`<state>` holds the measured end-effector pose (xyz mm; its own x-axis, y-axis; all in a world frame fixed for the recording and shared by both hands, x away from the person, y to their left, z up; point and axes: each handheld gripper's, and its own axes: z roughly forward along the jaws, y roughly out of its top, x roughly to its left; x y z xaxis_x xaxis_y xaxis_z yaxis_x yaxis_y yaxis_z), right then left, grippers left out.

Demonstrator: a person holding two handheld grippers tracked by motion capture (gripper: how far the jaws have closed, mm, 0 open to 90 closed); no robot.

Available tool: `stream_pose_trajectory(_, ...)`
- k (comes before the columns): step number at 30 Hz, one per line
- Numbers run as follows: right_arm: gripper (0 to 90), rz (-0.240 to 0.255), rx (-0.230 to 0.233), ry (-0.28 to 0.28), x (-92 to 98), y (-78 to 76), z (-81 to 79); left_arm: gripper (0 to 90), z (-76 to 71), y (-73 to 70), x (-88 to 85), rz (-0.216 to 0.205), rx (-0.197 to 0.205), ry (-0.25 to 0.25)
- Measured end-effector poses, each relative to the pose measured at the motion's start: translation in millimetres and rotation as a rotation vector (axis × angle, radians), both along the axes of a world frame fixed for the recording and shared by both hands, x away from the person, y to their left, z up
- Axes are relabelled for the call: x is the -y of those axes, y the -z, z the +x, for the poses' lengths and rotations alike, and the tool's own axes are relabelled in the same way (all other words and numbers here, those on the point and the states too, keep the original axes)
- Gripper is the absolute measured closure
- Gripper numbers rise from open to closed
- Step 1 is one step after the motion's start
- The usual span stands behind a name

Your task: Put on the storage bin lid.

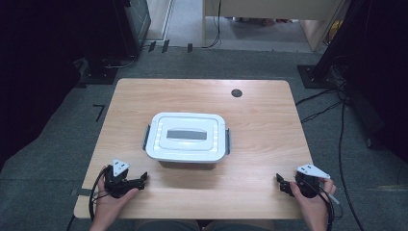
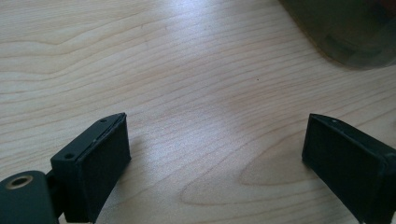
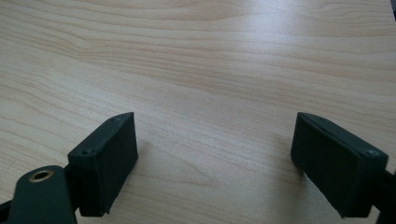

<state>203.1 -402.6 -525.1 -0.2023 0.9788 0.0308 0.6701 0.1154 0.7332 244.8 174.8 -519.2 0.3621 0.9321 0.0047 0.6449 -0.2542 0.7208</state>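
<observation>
Grey carpeted floor, cables along its right side, carrying one light wood table [image 1: 260,125]. No brand, label or writing can be read on any item.

Left tool [image 1: 139,180] — near front-left corner of table, held in a hand [image 1: 113,202]; jaws spread wide, nothing between them.

Storage box [image 1: 186,136] — white lid with grey centre panel, dark side latches; stands at table centre, ahead and to the right of left tool, well apart from both tools.

Right tool [image 1: 283,183] — near front-right corner, held in a hand [image 1: 312,204]; jaws spread, over bare wood.
</observation>
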Motion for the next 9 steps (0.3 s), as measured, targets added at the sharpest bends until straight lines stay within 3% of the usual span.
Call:
stream_pose_trajectory(6, 13.8, 0.000, -0.001, 0.000, 0.0, -0.1, 0.6, 7.4, 0.0, 0.0, -0.1, -0.001, 0.000, -0.001)
stream_pose_trajectory(9, 7.0, -0.004, -0.010, 0.014, 0.1, 0.3, 2.5, 7.4, 0.2, 0.0, 0.2, -0.002, 0.000, -0.006)
